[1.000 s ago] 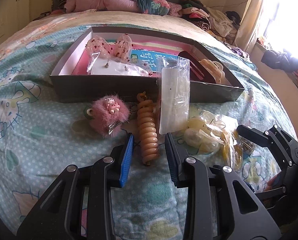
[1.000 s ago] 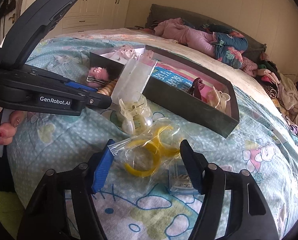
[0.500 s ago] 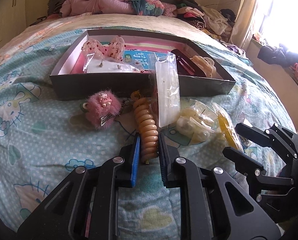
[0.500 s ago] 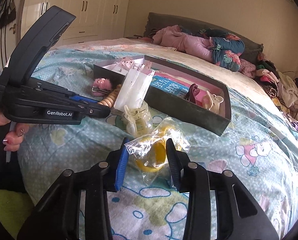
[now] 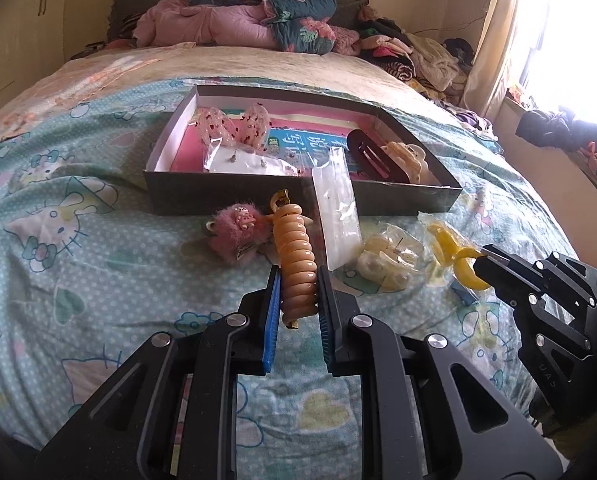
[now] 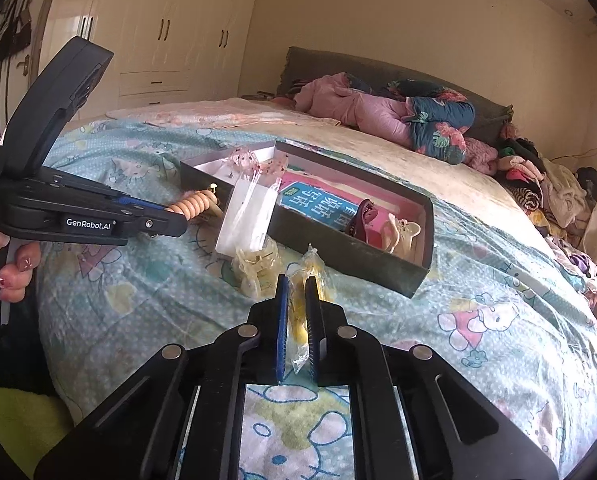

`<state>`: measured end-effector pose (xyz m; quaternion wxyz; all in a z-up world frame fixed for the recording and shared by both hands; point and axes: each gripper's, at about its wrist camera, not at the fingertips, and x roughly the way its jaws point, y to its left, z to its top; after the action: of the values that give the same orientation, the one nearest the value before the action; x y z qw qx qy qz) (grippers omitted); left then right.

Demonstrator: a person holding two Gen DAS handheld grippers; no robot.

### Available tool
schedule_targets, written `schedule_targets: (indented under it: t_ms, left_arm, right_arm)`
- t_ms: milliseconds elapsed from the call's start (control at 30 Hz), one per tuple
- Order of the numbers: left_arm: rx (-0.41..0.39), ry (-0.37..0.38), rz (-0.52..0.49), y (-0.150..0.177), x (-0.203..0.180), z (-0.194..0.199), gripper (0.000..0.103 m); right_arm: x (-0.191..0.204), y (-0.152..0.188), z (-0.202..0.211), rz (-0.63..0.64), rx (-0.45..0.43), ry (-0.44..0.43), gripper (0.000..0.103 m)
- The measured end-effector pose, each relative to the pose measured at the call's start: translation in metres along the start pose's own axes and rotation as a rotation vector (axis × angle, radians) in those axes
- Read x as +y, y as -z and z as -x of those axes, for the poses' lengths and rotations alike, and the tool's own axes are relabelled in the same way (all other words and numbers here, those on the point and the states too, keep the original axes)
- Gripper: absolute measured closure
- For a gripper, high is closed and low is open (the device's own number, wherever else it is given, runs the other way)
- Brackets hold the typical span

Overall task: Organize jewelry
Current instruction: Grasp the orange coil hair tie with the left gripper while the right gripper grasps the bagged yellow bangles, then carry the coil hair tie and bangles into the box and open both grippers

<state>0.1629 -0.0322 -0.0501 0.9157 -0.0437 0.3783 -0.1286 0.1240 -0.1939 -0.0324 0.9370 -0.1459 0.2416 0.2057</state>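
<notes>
My left gripper (image 5: 297, 286) is shut on a tan ribbed hair clip (image 5: 295, 258) and holds it above the bedspread. The clip also shows in the right wrist view (image 6: 194, 203). My right gripper (image 6: 297, 300) is shut on a clear bag of yellow rings (image 6: 304, 300), lifted off the bed; the bag shows in the left wrist view (image 5: 456, 254). A dark open box (image 5: 234, 194) lies ahead with hair clips and packets inside. A pink fluffy clip (image 5: 238, 230), a clear flat packet (image 5: 336, 208) and a bagged cream clip (image 5: 386, 260) lie in front of it.
The bed carries a Hello Kitty bedspread (image 5: 58, 280). Folded pink and blue bedding (image 5: 238, 24) and a clothes pile (image 5: 418, 56) lie at the far end. Wardrobes (image 6: 170, 32) stand to the left. A bright window (image 5: 570, 32) is on the right.
Both grippers have closed further and lifted: the left raised the tan clip off the bed, the right raised the bag of yellow rings. Both views pulled back and up.
</notes>
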Motion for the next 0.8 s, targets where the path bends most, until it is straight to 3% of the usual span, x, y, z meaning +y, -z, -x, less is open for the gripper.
schedule_targets:
  t_ms: [367, 800]
  left_arm:
    - [-0.066, -0.001, 0.019, -0.009, 0.007, 0.022, 0.092]
    - [-0.115, -0.030, 0.070, -0.016, 0.030, 0.036, 0.092]
  right_arm:
    - [-0.003, -0.020, 0.008, -0.018, -0.055, 0.029, 0.097]
    - [0.008, -0.049, 0.003, -0.019, -0.092, -0.010, 0.097]
